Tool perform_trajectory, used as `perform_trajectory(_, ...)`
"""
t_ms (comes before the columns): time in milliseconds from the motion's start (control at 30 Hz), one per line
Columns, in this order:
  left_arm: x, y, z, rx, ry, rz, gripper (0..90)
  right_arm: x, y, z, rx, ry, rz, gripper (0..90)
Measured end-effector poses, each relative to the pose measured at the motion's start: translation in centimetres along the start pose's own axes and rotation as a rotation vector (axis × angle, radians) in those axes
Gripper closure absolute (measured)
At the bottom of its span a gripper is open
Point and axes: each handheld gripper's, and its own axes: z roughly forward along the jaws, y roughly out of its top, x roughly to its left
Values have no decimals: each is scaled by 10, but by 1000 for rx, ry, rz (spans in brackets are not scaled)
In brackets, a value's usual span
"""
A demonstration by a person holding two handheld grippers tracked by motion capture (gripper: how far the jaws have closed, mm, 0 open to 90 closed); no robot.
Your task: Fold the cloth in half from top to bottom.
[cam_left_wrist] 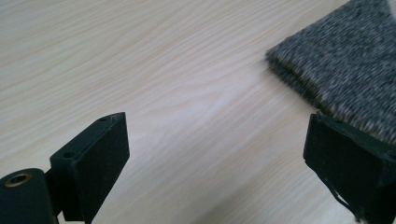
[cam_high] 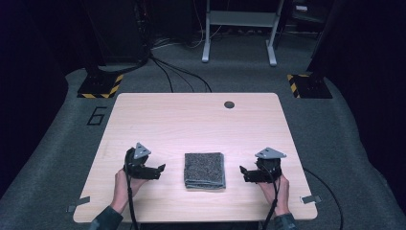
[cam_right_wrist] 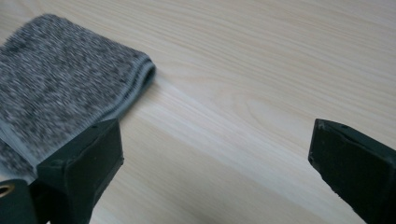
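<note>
A folded grey towel [cam_high: 205, 170] lies flat on the light wooden table [cam_high: 191, 120], near the front edge. My left gripper [cam_high: 161, 168] rests to the towel's left, its jaws pointing toward it and apart from it. It is open, with only bare wood between the jaws [cam_left_wrist: 215, 119], and the towel [cam_left_wrist: 345, 70] lies off to the upper right. My right gripper [cam_high: 243, 173] mirrors it on the towel's right side. It too is open over bare table [cam_right_wrist: 215, 125], with the towel's folded corner [cam_right_wrist: 56, 79] at the upper left. A hand holds each gripper from the near edge.
A dark round grommet [cam_high: 229, 104] sits near the table's far edge. On the grey carpet behind are black cables [cam_high: 177, 72], two stand bases with yellow-black stripes [cam_high: 100, 86] [cam_high: 309, 85] and a grey metal frame [cam_high: 239, 28]. A "6" [cam_high: 97, 116] marks the floor at left.
</note>
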Motion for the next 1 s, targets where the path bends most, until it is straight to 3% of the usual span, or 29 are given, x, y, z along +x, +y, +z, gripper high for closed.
perform_trajectory(167,18,-28,-6,15,43,-73,61,-20,-23,-11,21,-50,38,20)
perform_trajectory(333,37,-53,-4,46,104,-103,65,-47,-47,-15,66,-68,90,0)
perform_trajectory(400,44,-59,-4,65,102,-133,60,-56,-56,-16,76,-85,115,0)
perform_trajectory(567,52,-66,-4,73,114,-144,63,-72,-74,-16,88,-97,162,0)
perform_trajectory(667,53,-68,-4,70,120,-157,61,-77,-83,-14,91,-117,169,0)
perform_trajectory(800,52,-70,-2,62,136,-137,61,-77,-82,-9,112,-130,166,2)
perform_trajectory(1000,54,-74,-1,36,122,-167,47,-78,-85,-9,96,-106,160,0)
